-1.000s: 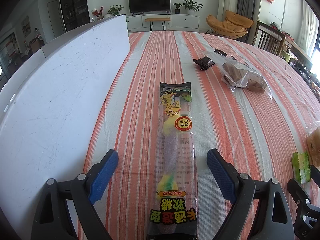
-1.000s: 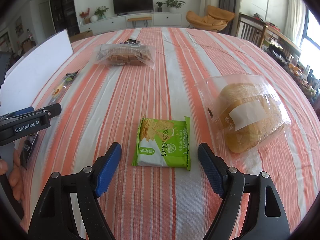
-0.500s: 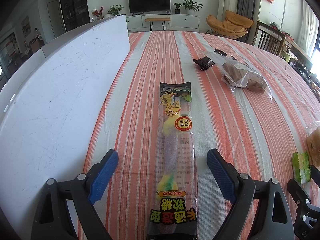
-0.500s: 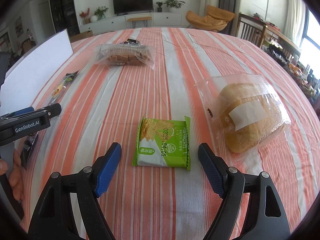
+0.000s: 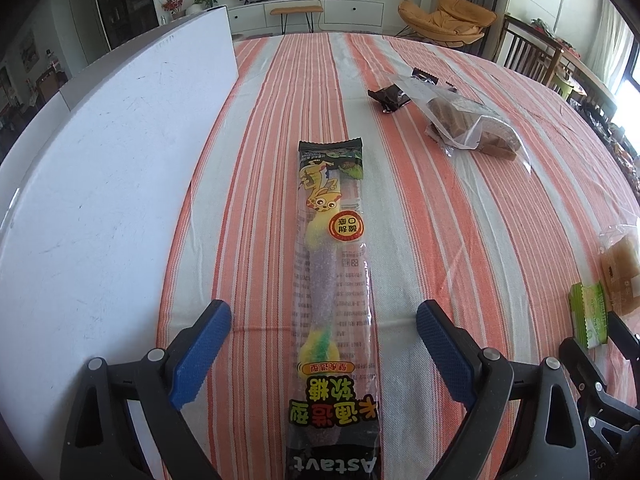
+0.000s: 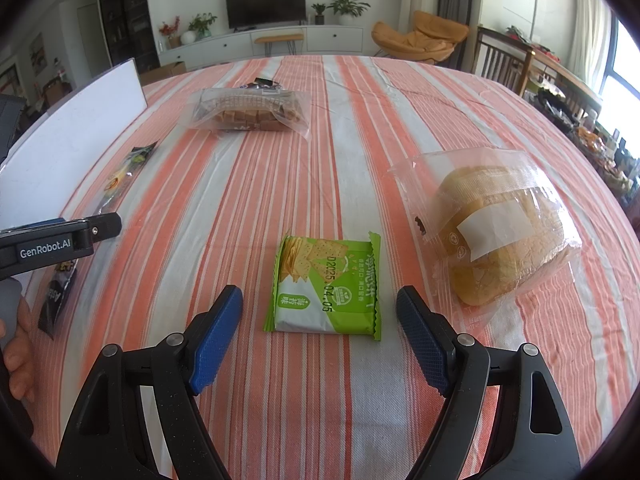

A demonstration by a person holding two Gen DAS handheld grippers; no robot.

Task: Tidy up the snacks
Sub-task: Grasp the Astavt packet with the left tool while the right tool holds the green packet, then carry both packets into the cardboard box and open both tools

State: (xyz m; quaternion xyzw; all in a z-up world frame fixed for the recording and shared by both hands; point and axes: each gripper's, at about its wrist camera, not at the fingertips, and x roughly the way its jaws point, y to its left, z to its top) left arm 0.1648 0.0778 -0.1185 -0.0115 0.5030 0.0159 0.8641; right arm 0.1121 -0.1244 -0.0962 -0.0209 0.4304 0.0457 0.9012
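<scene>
Striped tablecloth bears six snack packets, two bread bags.

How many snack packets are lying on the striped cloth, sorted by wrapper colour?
Clear bags: 2, the brown slices bag and the bread bag.
Green: 1, the cracker packet.
Black ends with a clear middle: 1, the long gummy candy packet.
Small dark wrappers: 2.
Total: 6.

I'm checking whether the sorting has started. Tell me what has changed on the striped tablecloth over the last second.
Nothing visibly changed. The left gripper is open as before, around the long clear gummy candy packet without pressing it; the right gripper is open as before, around the green square cracker packet. The bagged breads lie where they were.
</scene>
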